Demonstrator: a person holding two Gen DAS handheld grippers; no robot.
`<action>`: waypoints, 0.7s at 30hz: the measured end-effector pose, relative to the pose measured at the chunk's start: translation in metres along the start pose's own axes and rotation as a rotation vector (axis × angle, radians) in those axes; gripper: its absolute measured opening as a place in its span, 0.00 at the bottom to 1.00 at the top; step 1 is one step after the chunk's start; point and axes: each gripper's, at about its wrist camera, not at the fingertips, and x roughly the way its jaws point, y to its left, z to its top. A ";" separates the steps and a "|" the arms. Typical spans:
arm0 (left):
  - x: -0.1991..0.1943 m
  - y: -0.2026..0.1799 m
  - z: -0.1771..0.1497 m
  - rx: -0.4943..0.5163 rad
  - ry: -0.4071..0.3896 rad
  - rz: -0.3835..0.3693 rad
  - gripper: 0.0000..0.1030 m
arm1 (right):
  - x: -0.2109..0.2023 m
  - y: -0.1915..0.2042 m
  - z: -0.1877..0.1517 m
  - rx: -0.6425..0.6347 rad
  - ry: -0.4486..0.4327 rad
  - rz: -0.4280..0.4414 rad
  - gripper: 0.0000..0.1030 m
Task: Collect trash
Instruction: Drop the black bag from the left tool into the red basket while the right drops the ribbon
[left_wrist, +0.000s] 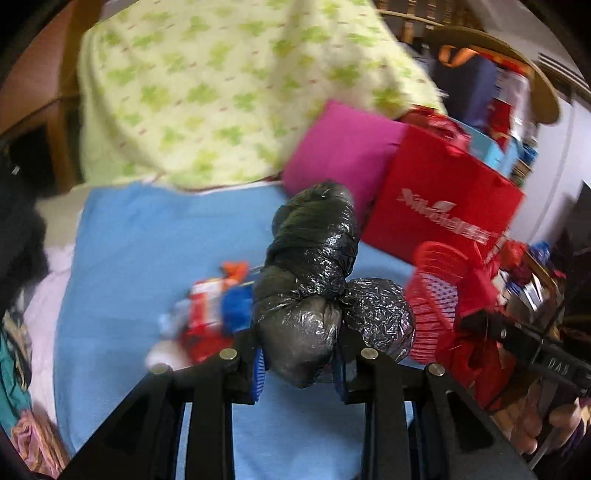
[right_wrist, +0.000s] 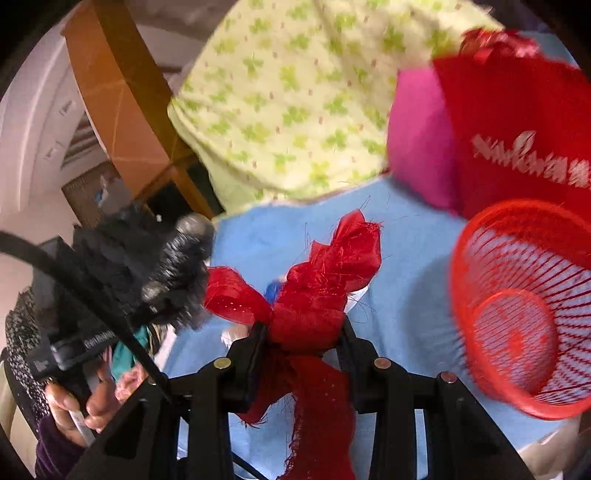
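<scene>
- Your left gripper (left_wrist: 300, 363) has its jaws closed on a crumpled black plastic bag (left_wrist: 314, 266); the bag's knotted lower lobes sit between the jaws and its long body sticks out forward, clear of the blue sheet (left_wrist: 147, 236) on the bed.
- Your right gripper (right_wrist: 303, 341) has its jaws closed on a frayed red ribbon (right_wrist: 321, 291); the bunched bow stands ahead of the jaws and a loose tail hangs below them.
- The left wrist view alone shows loose wrappers (left_wrist: 210, 306) in red, white and blue lying on the blue sheet, left of the bag.
- The right wrist view alone shows the red mesh basket (right_wrist: 524, 306) from above, tilted, to the right of the ribbon.
- Both grippers point forward and downward over the bed. Each view shows the opposite hand wrapped around its gripper handle at the frame edge (right_wrist: 79, 406).
</scene>
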 end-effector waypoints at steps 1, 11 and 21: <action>-0.001 -0.011 0.004 0.015 0.000 -0.017 0.30 | -0.016 -0.006 0.004 0.010 -0.028 -0.006 0.37; 0.049 -0.141 0.022 0.104 0.058 -0.147 0.30 | -0.109 -0.098 0.027 0.158 -0.188 -0.153 0.40; 0.113 -0.191 0.010 0.135 0.147 -0.097 0.60 | -0.120 -0.192 0.037 0.338 -0.202 -0.208 0.64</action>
